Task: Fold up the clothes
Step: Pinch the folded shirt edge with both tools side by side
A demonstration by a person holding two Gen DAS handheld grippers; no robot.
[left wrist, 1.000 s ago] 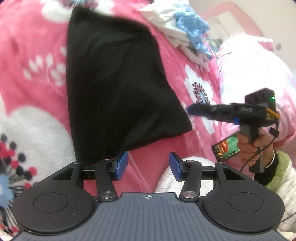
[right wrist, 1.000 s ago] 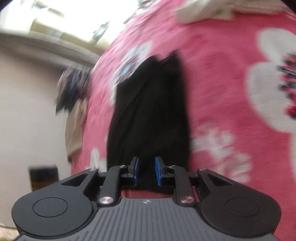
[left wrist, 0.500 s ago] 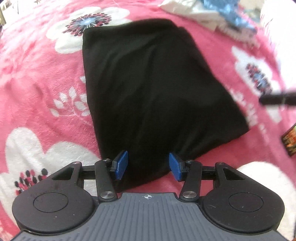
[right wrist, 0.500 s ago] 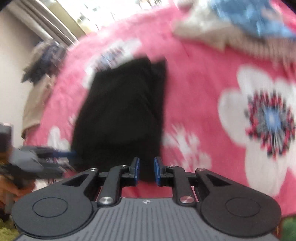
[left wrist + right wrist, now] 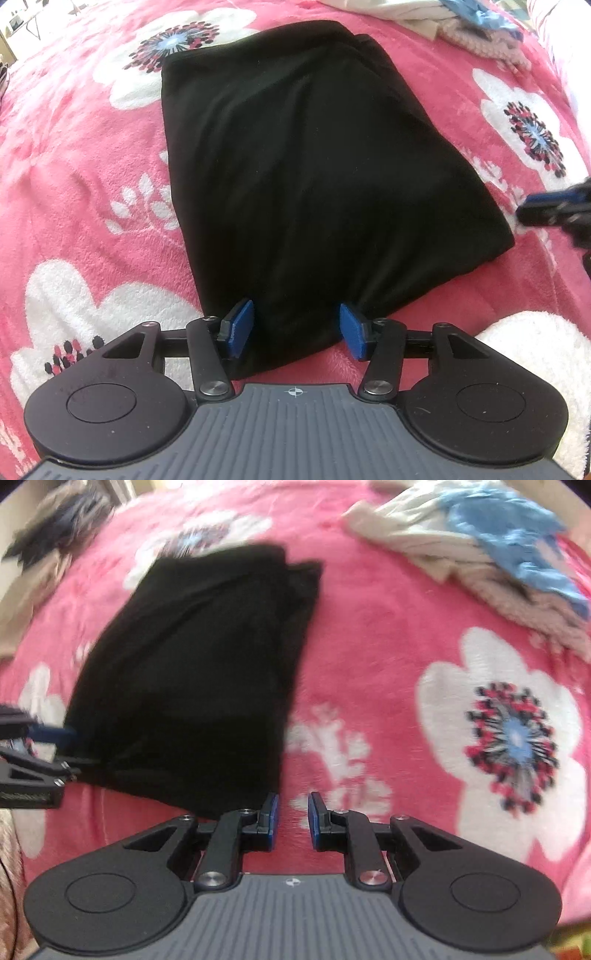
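Nearest the left camera, the left gripper (image 5: 295,328) has its 2 blue pads spread wide, straddling the near edge of the black garment (image 5: 306,166) without pinching it. In the right view, the right gripper (image 5: 293,819) has its pads drawn near each other with a narrow gap and nothing between them, sitting just off the garment's near right corner over the pink floral blanket (image 5: 388,646).

The garment lies flat on the blanket, already folded into a rough rectangle, with a second layer stepping out along its far right edge. It looks like soft, light, limp knit: it should drape and sag when lifted, and the layers may slide apart on the fleecy blanket. The 2 near corners seem the best places to take hold, pinching all the layers together.

Farther back, a loose heap of pale and blue clothes (image 5: 491,542) lies well apart from the garment.

The black cloth swallows detail, so the number of layers and the kind of garment cannot be told. The right view is blurred, and the garment's near edge is partly hidden behind the left gripper's body.
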